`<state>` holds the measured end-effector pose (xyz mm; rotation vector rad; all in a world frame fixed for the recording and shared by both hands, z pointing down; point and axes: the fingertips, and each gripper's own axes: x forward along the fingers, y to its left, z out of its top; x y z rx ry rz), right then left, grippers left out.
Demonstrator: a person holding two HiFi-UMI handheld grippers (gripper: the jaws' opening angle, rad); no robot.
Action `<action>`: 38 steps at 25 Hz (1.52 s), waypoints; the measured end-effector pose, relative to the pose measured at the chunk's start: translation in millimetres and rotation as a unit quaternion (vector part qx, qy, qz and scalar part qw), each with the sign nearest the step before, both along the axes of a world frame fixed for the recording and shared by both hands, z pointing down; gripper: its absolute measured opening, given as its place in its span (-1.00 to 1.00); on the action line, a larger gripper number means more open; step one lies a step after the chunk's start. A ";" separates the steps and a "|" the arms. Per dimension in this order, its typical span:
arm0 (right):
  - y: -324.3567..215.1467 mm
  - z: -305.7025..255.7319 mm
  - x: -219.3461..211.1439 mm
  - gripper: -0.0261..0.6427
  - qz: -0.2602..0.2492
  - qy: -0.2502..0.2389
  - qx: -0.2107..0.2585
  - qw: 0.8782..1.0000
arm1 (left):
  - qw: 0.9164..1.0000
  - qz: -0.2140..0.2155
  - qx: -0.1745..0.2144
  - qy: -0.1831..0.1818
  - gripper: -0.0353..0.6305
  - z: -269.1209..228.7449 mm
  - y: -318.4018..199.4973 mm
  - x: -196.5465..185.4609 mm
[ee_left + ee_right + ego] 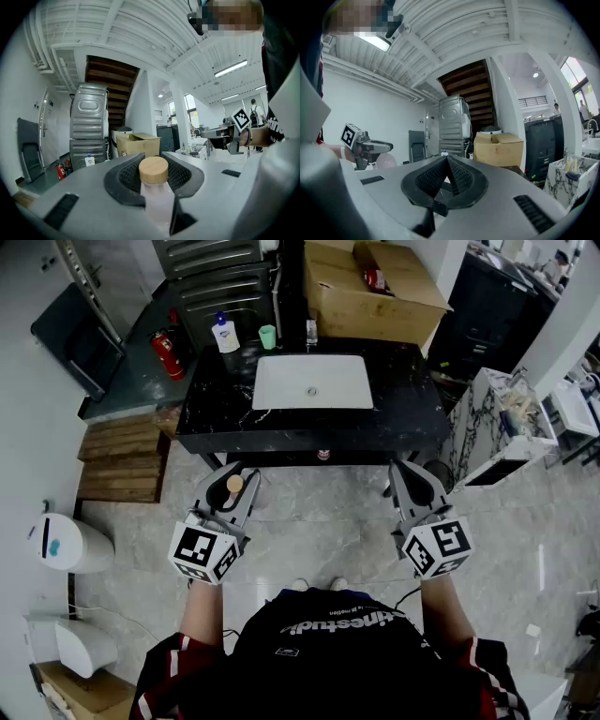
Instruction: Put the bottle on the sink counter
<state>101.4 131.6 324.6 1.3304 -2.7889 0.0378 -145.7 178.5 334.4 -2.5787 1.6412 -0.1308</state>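
Bottle (pixel 154 199), wooden cap up, is clamped in the left gripper (pixel 234 479) at lower left of the head view, short of the black sink counter (pixel 211 413) at upper centre. Right gripper (pixel 446 164) is closed and empty. Suggest carrying it upright and setting it on bare counter beside the basin (pixel 312 381). Only the head view shows the gap to the counter; the left gripper view shows the pads on the bottle.

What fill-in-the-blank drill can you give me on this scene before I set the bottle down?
The left gripper is shut on a bottle whose cap is made of ____.
The right gripper has its jaws together and holds ____.
The basin in the black sink counter is ____.
Missing words: wood; nothing; white.
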 end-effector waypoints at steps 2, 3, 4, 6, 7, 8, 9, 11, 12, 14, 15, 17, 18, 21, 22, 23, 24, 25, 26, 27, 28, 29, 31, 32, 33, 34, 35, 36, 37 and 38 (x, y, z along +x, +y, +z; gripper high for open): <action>1.2 1.3 -0.5 -0.81 -0.001 0.001 0.001 1.000 | 1.000 -0.001 0.001 -0.001 -0.54 0.0 0.7 0.7; 1.5 2.1 -0.5 -0.81 -0.001 0.001 0.001 1.000 | 1.000 -0.001 0.001 -0.002 -0.54 0.1 0.9 1.0; 1.6 2.8 -0.6 -0.81 -0.001 0.001 0.001 1.000 | 1.000 -0.001 0.002 -0.001 -0.54 0.3 0.8 1.1; 1.3 3.6 -0.4 -0.81 -0.002 0.001 0.000 1.000 | 1.000 0.000 0.001 0.000 -0.54 0.9 0.7 1.6; 1.1 3.6 -0.3 -0.81 -0.002 0.001 0.000 1.000 | 1.000 0.000 0.000 0.000 -0.54 1.4 0.6 2.3; 0.9 3.5 -0.2 -0.81 -0.003 0.001 0.000 1.000 | 1.000 0.000 -0.001 0.001 -0.54 1.8 0.5 3.2; 0.8 3.5 -0.2 -0.81 -0.004 0.001 0.000 1.000 | 1.000 0.000 -0.001 0.001 -0.54 2.2 0.5 4.1; 0.5 3.6 -0.6 -0.81 -0.005 0.003 0.001 1.000 | 1.000 -0.001 -0.001 0.002 -0.54 2.3 0.4 5.4; 0.7 3.6 -0.8 -0.81 -0.006 0.003 0.002 1.000 | 1.000 0.000 -0.001 0.002 -0.54 2.0 0.5 6.2; 1.2 2.4 -0.4 -0.81 -0.006 0.003 0.005 1.000 | 1.000 0.001 0.000 0.002 -0.54 1.1 0.8 8.3; 1.4 1.2 -0.4 -0.81 -0.007 0.001 0.006 1.000 | 1.000 0.001 0.000 0.002 -0.54 0.6 0.7 8.9; 1.8 -0.2 -1.1 -0.81 -0.010 -0.002 0.008 1.000 | 1.000 0.001 -0.001 0.003 -0.54 0.3 0.6 9.1; 1.8 0.1 -0.9 -0.81 -0.009 -0.003 0.008 1.000 | 1.000 0.001 -0.001 0.004 -0.54 0.6 0.4 9.1; 0.2 2.1 3.2 -0.81 -0.004 -0.001 0.006 1.000 | 1.000 0.001 0.000 0.006 -0.54 2.4 -1.1 10.3; -0.7 2.9 5.4 -0.81 -0.003 0.000 0.005 1.000 | 1.000 0.000 0.000 0.007 -0.54 3.3 -1.9 10.7; -1.7 3.7 7.6 -0.81 -0.002 0.001 0.004 1.000 | 1.000 -0.002 -0.001 0.009 -0.54 4.1 -2.6 11.1; -2.6 4.4 10.1 -0.81 -0.003 0.003 0.003 1.000 | 1.000 -0.004 -0.001 0.009 -0.54 4.7 -3.2 11.7; -3.6 5.0 12.8 -0.81 -0.003 0.004 0.002 1.000 | 1.000 -0.006 -0.001 0.009 -0.54 5.0 -3.9 12.8; -4.7 5.5 15.6 -0.81 -0.004 0.005 0.001 1.000 | 1.000 -0.008 -0.002 0.009 -0.54 5.3 -4.7 14.5; -6.0 6.0 18.4 -0.81 -0.005 0.004 0.000 1.000 | 1.000 -0.010 -0.003 0.008 -0.54 5.7 -5.6 16.6; -7.5 6.5 20.9 -0.81 -0.006 0.003 -0.001 1.000 | 1.000 -0.011 -0.004 0.008 -0.54 6.1 -6.8 18.9; -9.3 6.8 22.9 -0.81 -0.007 0.002 -0.002 1.000 | 1.000 -0.012 -0.005 0.007 -0.54 6.4 -8.2 21.2; -13.0 7.1 26.3 -0.81 -0.013 0.001 -0.002 1.000 | 1.000 -0.015 -0.005 0.006 -0.54 6.4 -11.7 26.6; -14.3 7.3 28.1 -0.81 -0.017 0.001 -0.001 1.000 | 1.000 -0.017 -0.005 0.006 -0.54 6.5 -13.3 29.6; -15.2 8.0 30.2 -0.81 -0.021 0.002 -0.001 1.000 | 1.000 -0.020 -0.005 0.005 -0.54 7.0 -14.3 32.7; -15.7 9.5 33.0 -0.81 -0.025 0.002 0.000 1.000 | 1.000 -0.023 -0.004 0.005 -0.54 7.5 -15.1 35.9; -16.5 11.7 36.5 -0.81 -0.027 0.002 -0.001 1.000 | 1.000 -0.025 -0.003 0.003 -0.54 7.8 -15.7 39.2; -17.6 14.2 39.9 -0.81 -0.028 0.001 -0.003 1.000 | 1.000 -0.028 -0.002 0.002 -0.54 7.7 -16.6 42.1; -19.4 16.8 42.5 -0.81 -0.030 0.000 -0.005 1.000 | 1.000 -0.030 0.000 0.000 -0.54 7.3 -17.8 44.5; -21.8 19.6 44.1 -0.81 -0.032 -0.001 -0.008 0.999 | 0.999 -0.032 0.000 -0.001 -0.54 7.0 -19.4 46.2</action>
